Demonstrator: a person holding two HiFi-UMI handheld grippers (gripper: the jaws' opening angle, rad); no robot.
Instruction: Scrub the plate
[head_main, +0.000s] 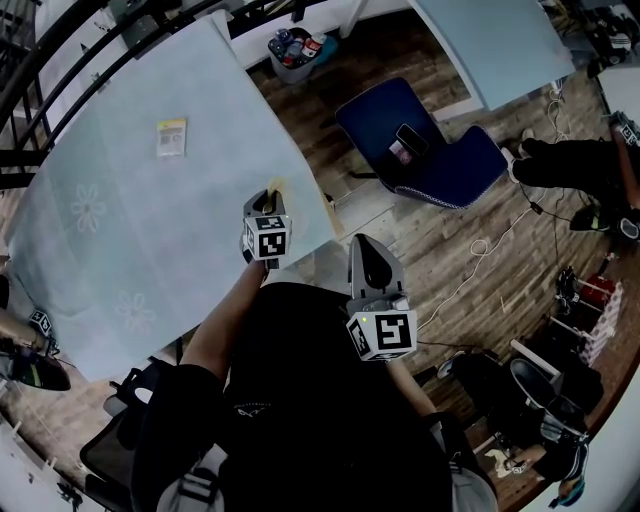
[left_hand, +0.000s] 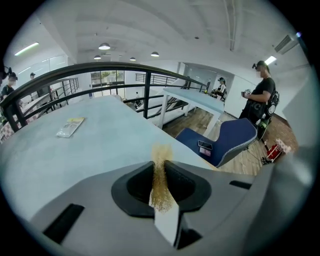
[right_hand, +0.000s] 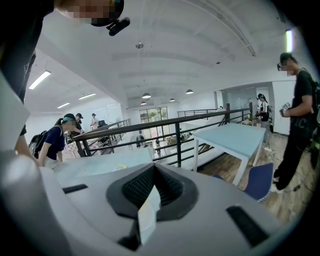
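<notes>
No plate shows in any view. My left gripper (head_main: 271, 196) hangs over the near right corner of the pale blue table (head_main: 150, 230), shut on a wad of golden wire scrubber (head_main: 277, 187). In the left gripper view the scrubber (left_hand: 159, 176) is pinched between the closed jaws of the left gripper (left_hand: 161, 167), and its frayed top sticks up past them. My right gripper (head_main: 366, 246) is held off the table's edge, above the wooden floor. Seen in the right gripper view, the right gripper (right_hand: 152, 181) is shut with nothing between its jaws.
A small flat packet (head_main: 171, 137) lies on the table, also seen in the left gripper view as the packet (left_hand: 70, 126). A blue chair (head_main: 420, 150) carrying a phone (head_main: 410, 140) stands right of the table. A bin of cans (head_main: 297, 48), a second table (head_main: 490, 40) and a black railing (left_hand: 100, 72) lie beyond. People stand nearby.
</notes>
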